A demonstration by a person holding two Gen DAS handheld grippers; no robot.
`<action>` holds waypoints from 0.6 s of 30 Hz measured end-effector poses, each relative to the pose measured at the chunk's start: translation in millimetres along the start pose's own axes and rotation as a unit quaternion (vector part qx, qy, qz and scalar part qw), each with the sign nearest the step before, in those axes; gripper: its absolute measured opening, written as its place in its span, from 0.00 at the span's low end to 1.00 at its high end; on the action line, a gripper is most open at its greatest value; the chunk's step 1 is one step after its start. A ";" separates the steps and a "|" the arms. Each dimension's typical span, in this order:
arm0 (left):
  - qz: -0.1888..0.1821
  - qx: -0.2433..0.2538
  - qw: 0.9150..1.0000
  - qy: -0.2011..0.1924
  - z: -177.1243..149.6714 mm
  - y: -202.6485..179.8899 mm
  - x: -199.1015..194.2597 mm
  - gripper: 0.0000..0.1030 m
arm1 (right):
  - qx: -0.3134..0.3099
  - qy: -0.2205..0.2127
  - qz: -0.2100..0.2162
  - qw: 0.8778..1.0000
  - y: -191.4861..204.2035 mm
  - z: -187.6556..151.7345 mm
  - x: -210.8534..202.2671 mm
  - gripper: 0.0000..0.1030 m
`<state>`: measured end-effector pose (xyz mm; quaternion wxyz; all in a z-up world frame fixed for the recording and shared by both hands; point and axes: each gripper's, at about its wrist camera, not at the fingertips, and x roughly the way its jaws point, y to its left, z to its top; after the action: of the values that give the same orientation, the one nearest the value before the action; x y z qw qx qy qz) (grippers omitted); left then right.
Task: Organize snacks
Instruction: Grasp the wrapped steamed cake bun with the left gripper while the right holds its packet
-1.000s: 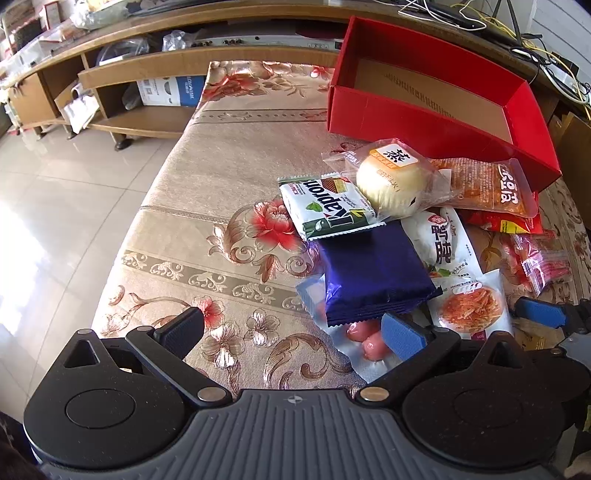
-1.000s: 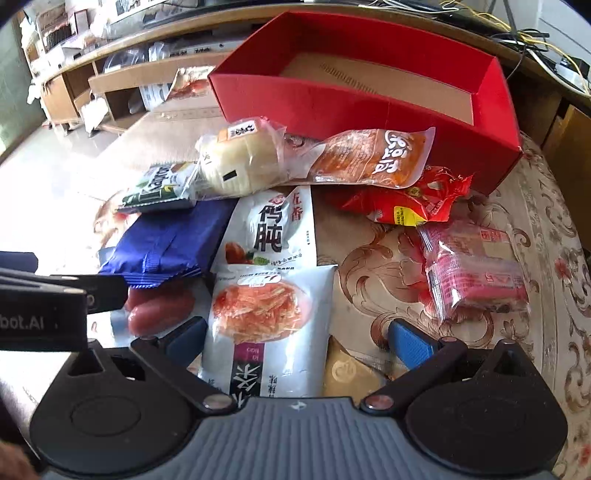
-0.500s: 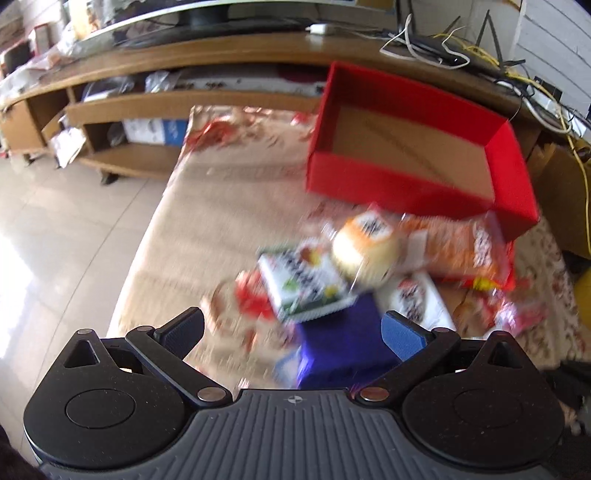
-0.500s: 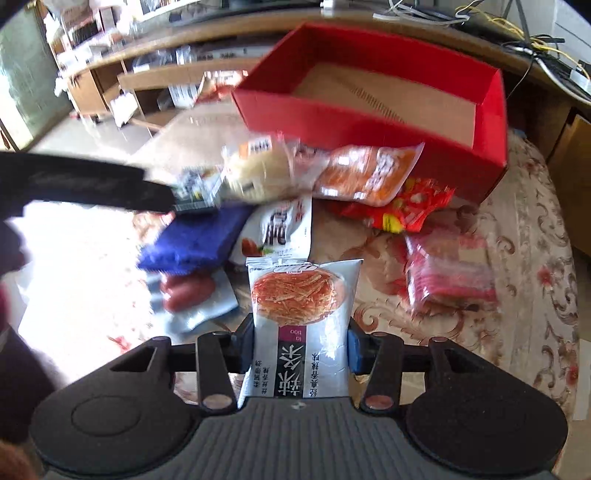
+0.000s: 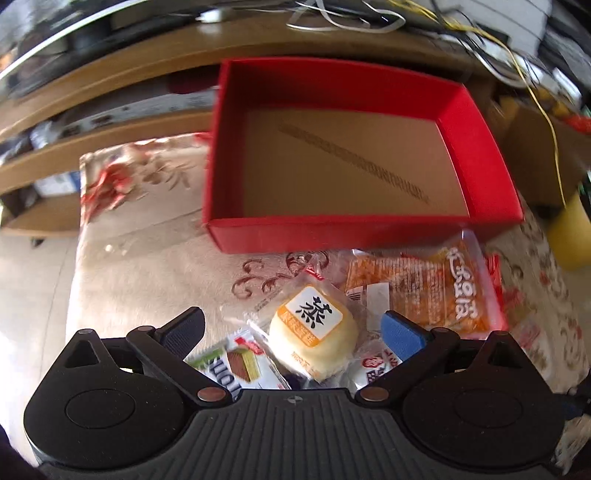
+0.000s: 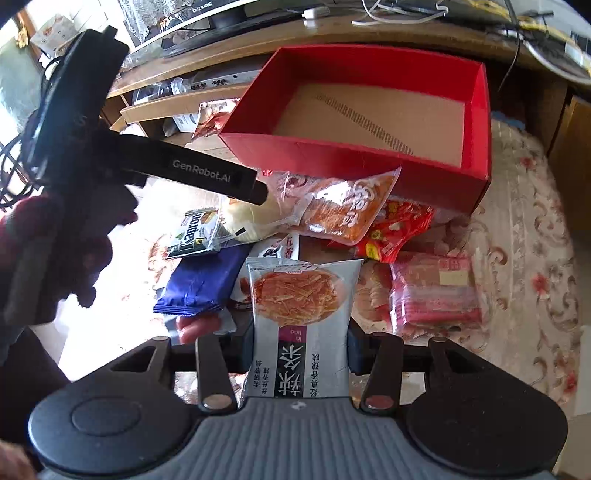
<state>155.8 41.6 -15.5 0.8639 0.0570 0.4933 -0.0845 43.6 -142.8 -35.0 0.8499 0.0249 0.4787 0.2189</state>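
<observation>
A red box (image 5: pixel 351 232) with a bare cardboard floor stands at the back of the floral cloth; it also shows in the right wrist view (image 6: pixel 332 155). My left gripper (image 5: pixel 291 328) is open and hovers over a wrapped round bun (image 5: pixel 314 332), beside a green wafer pack (image 5: pixel 236 365) and an orange snack bag (image 5: pixel 436 295). My right gripper (image 6: pixel 299 350) is shut on a silver packet with a shredded-food picture (image 6: pixel 301 306), held above the pile. The left gripper's body (image 6: pixel 110 155) crosses the right wrist view over the bun (image 6: pixel 251 221).
A blue packet (image 6: pixel 203 280), a red bag (image 6: pixel 395 232), a pink wrapped pack (image 6: pixel 432 291) and sausages (image 6: pixel 195 326) lie on the cloth. A wooden shelf unit (image 5: pixel 92 110) and cables (image 6: pixel 535 22) stand behind the box. A yellow object (image 5: pixel 569 236) sits at right.
My right gripper closed on the silver packet and lifted it off the pile. My left gripper rose and moved forward from the blue packet to above the bun, nearer the red box.
</observation>
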 end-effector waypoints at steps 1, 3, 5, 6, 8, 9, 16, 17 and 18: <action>-0.001 0.016 1.000 0.000 1.4 -1.6 3.2 0.99 | 0.002 0.002 0.002 1.000 -0.8 -0.7 1.4 0.44; 0.000 0.051 0.999 0.000 3.6 -5.7 10.4 1.00 | 0.006 0.007 0.004 1.000 -2.5 -1.3 4.0 0.44; -0.007 0.071 0.997 0.007 4.2 -8.3 19.5 1.00 | 0.012 0.011 0.005 1.000 -5.6 -1.4 6.5 0.44; -0.019 0.075 0.997 0.012 2.9 -9.1 23.0 1.00 | 0.016 0.014 0.004 1.000 -7.8 -1.2 8.3 0.44; -0.041 0.078 0.996 0.024 -1.8 -12.4 27.5 1.00 | 0.023 0.019 0.000 1.000 -12.4 -0.6 10.8 0.44; -0.043 0.085 0.995 0.034 -3.6 -14.2 29.9 1.00 | 0.026 0.021 -0.002 0.999 -14.4 -0.5 11.3 0.44; -0.067 0.080 0.993 0.050 -20.8 -18.9 20.2 0.99 | 0.029 0.025 -0.001 0.999 -18.1 -2.9 11.7 0.44; -0.071 0.083 0.993 0.054 -22.4 -20.8 19.4 0.98 | 0.030 0.023 -0.002 0.999 -18.7 -3.3 10.7 0.44; -0.069 0.093 0.992 0.055 -25.4 -24.8 18.4 0.98 | 0.031 0.022 -0.003 0.999 -19.0 -3.9 10.0 0.44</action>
<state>138.5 20.3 -44.6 0.8187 0.1073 0.5326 -0.1861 51.5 -156.7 -50.0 0.8388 0.0448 0.5036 0.2018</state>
